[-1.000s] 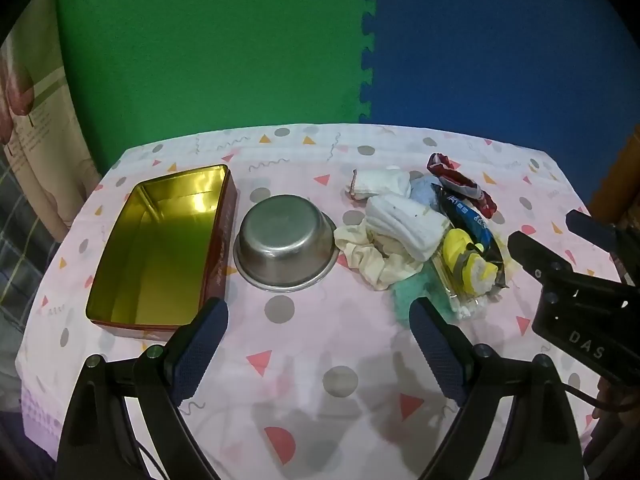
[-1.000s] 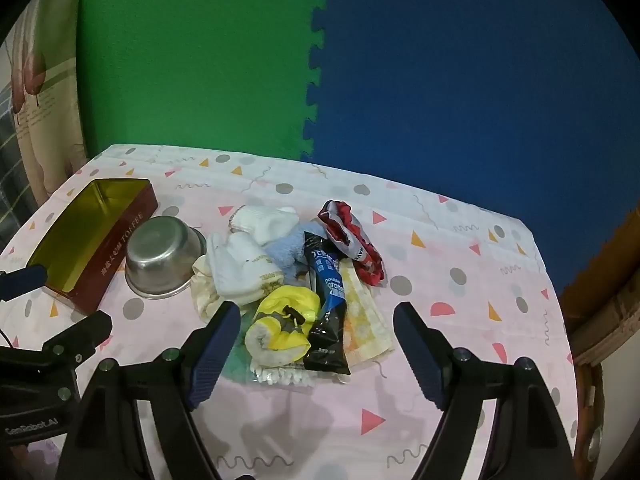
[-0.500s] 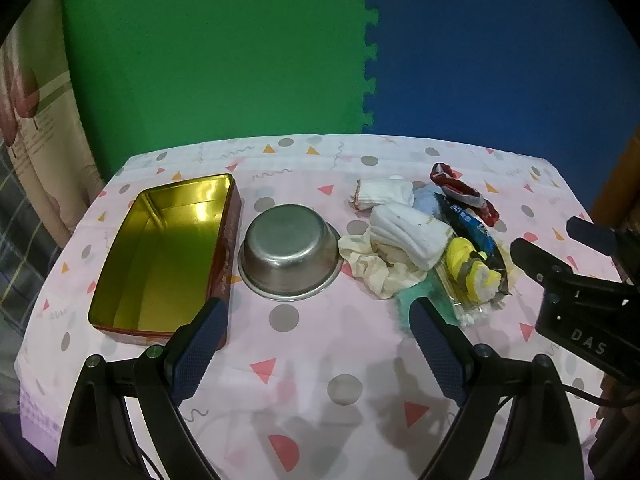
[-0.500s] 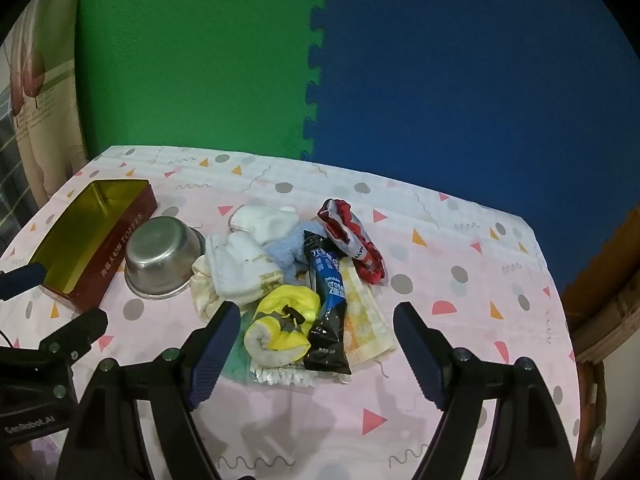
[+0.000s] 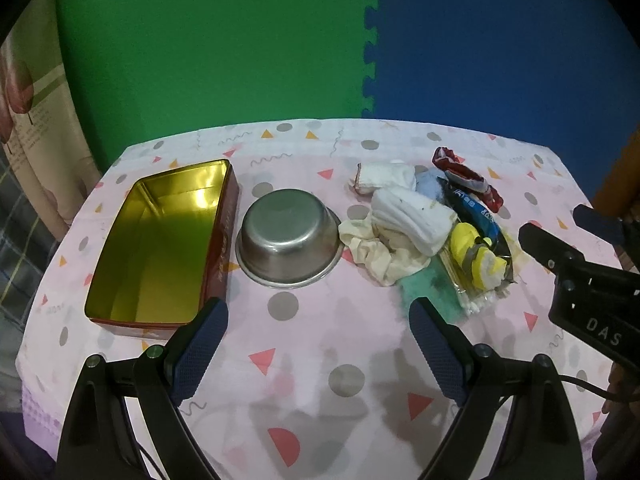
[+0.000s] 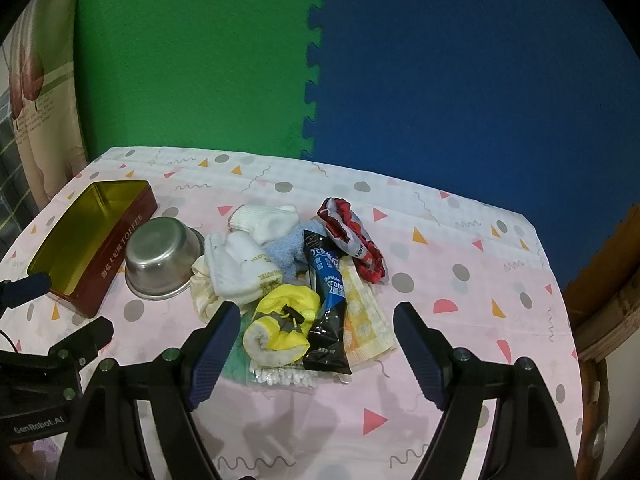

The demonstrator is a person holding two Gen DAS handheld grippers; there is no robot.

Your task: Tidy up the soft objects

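A table draped in a pink patterned tablecloth (image 5: 312,360) stands before a green and blue foam-mat wall. At its middle sits a steel bowl (image 5: 290,238), the landmark here. Just left of the bowl lies an open red toffee tin (image 5: 160,240) with an empty gold interior. Just right of the bowl lies a heap of soft things and packets: a cream cloth (image 5: 376,250) touches the bowl's rim, a folded white sock (image 5: 412,216) rests on it, another white sock (image 5: 384,176) lies behind, and a light blue fuzzy sock (image 6: 286,250) sits between them. Farther right of the bowl are a yellow rolled sock (image 6: 286,322), a dark blue protein-bar wrapper (image 6: 328,304), a red and white packet (image 6: 352,238), an orange checked cloth (image 6: 366,320), a green cloth (image 5: 432,292) and a bag of cotton swabs (image 6: 280,376). The left gripper (image 5: 318,350) hovers in front of the bowl, fingers wide apart and holding nothing. The right gripper (image 6: 316,350) hovers in front of the heap, fingers likewise spread and empty.
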